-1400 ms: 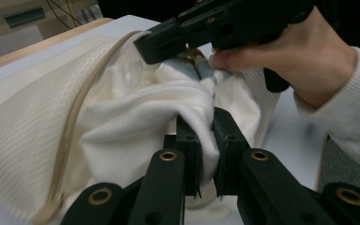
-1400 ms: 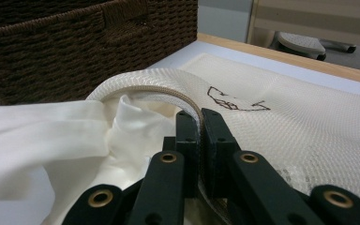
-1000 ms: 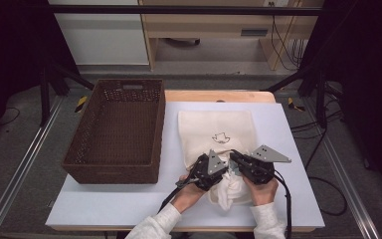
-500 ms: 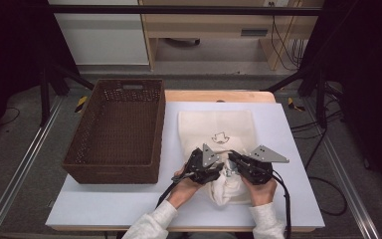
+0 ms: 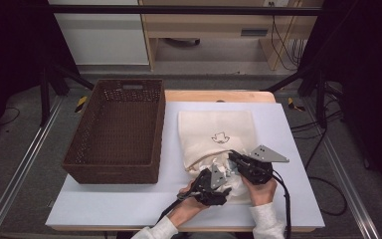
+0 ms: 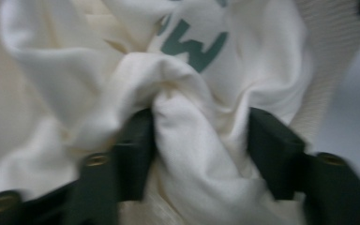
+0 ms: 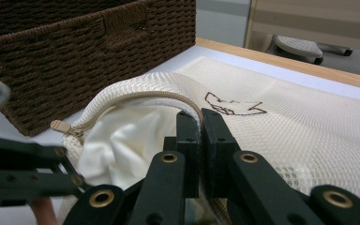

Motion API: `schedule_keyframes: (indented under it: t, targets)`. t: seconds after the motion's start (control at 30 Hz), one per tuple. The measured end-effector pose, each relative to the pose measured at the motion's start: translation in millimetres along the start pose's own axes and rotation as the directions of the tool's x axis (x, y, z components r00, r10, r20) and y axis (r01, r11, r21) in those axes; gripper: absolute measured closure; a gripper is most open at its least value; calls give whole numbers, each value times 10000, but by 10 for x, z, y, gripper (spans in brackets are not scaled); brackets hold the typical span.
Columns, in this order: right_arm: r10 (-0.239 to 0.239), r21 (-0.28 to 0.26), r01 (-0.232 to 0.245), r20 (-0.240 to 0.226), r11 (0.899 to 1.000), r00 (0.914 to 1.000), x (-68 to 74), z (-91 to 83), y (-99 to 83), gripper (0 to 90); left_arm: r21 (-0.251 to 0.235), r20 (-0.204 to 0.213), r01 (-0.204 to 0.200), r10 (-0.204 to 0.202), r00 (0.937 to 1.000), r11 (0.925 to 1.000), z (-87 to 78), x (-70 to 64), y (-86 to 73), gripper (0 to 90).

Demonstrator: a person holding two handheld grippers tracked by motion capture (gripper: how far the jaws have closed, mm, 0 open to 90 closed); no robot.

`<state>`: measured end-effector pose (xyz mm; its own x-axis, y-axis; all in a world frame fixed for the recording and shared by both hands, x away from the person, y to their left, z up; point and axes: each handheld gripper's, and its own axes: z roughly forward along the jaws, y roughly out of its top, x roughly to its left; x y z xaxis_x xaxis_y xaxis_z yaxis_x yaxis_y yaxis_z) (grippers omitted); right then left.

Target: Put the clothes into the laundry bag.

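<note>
Cream mesh laundry bag (image 5: 216, 134) is lying flat on the white bench (image 5: 288, 199), just beside the brown wicker basket (image 5: 117, 132), its zippered mouth facing the person. Right tongs (image 7: 200, 117) are pinching the bag's zipper edge (image 7: 136, 96), jaws pressed together on it and holding the mouth agape. Left tongs (image 6: 201, 140), jaws spread, are gripping a bunched fold of white garment (image 6: 187, 117) with green lettering at the bag's mouth, well apart from the basket.
</note>
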<state>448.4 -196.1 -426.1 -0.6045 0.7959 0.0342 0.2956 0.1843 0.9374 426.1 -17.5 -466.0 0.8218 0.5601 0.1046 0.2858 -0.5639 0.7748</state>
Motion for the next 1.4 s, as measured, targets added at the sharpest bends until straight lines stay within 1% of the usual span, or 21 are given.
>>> schedule_keyframes:
  t: [0.03, 0.1, 0.13, 0.2, 0.27, 0.33, 0.4, 0.5, 0.57, 0.63, 0.7, 0.73, 0.8, 0.87, 0.9, 0.97, 1.0, 1.07, 1.13, 1.3, 1.4]
  targets:
    - [2, 2, -2, -4, 10000, 10000, -2, 1, -1, 867, 57, -113, 31, -31, 9999, 10000, 8, 12, 24, 541]
    - [45, 27, -45, -6, 10000, 10000, -9, 0, -3, 867, 87, -72, 76, -75, 9999, 9999, -34, 50, 87, 688]
    - [45, 22, -45, -15, 10000, 10000, -12, -3, -2, 868, 120, -36, 72, -71, 10000, 9999, -50, 58, 110, 725]
    - [45, 19, -45, 9, 10000, 10000, -8, -7, 3, 867, 119, -52, -6, 6, 10000, 9999, -81, 68, 165, 754]
    - [19, -32, -18, 55, 10000, 10000, -7, -16, 12, 868, -17, -73, -12, 12, 10000, 10000, -110, 92, 231, 763]
    - [109, -118, -108, 94, 9999, 9999, -14, -33, 20, 868, -300, -172, 29, -35, 9998, 9995, -142, 115, 282, 767]
    - [172, -191, -171, 102, 9997, 9998, -28, -50, 26, 868, -374, -281, 28, -38, 9996, 9993, -138, 132, 311, 770]
    - [223, -228, -220, 128, 9995, 9997, -37, -69, 33, 869, -385, -654, -34, 8, 9979, 9993, -43, 170, 333, 770]
    - [209, -260, -205, 146, 9995, 9997, -38, -77, 35, 869, -427, -995, -87, 44, 9950, 9990, 42, 213, 328, 769]
    - [239, -289, -236, 91, 9993, 9997, -43, -83, 38, 869, -307, -1398, -124, 80, 9901, 9995, 155, 300, 313, 766]
    - [201, -268, -198, 78, 9994, 9998, -37, -76, 39, 869, -269, -1532, 160, -200, 9880, 9995, 244, 379, 298, 757]
    - [202, -224, -200, 62, 9995, 9998, -29, -68, 36, 869, -217, -1579, 195, -227, 9872, 9996, 283, 411, 288, 746]
    - [170, -100, -169, 60, 9998, 9998, -14, -41, 28, 869, -215, -1694, 249, -282, 9851, 9995, 323, 418, 277, 715]
    - [110, -37, -110, 50, 9999, 9999, -13, -25, 16, 869, -17, -1730, 25, -27, 9849, 10000, 303, 393, 273, 656]
    - [135, -20, -135, 41, 9999, 9999, -14, -25, 15, 868, 71, -1617, -80, 90, 9868, 9999, 275, 376, 266, 622]
    - [138, -55, -138, 44, 9999, 9999, -23, -30, 16, 868, 128, -1304, -25, 42, 9914, 9999, 198, 355, 254, 517]
    - [154, -71, -154, 61, 9999, 9999, -23, -33, 18, 868, 52, -1138, 3, 3, 9935, 10000, 146, 347, 242, 463]
    - [211, -104, -210, 78, 9997, 9997, -21, -37, 21, 868, -146, -844, 88, -100, 9964, 9999, 19, 325, 212, 419]
    - [206, -124, -206, 49, 9997, 9998, -30, -43, 22, 868, -314, -816, -41, 15, 9967, 9995, -141, 320, 172, 415]
    - [174, -115, -173, 38, 9998, 9998, -29, -50, 26, 868, -705, -823, 333, -391, 9958, 9970, -527, 361, 54, 422]
    - [181, -103, -181, 30, 9998, 9998, -29, -50, 25, 868, -660, -831, 388, -443, 9956, 9971, -660, 326, -87, 408]
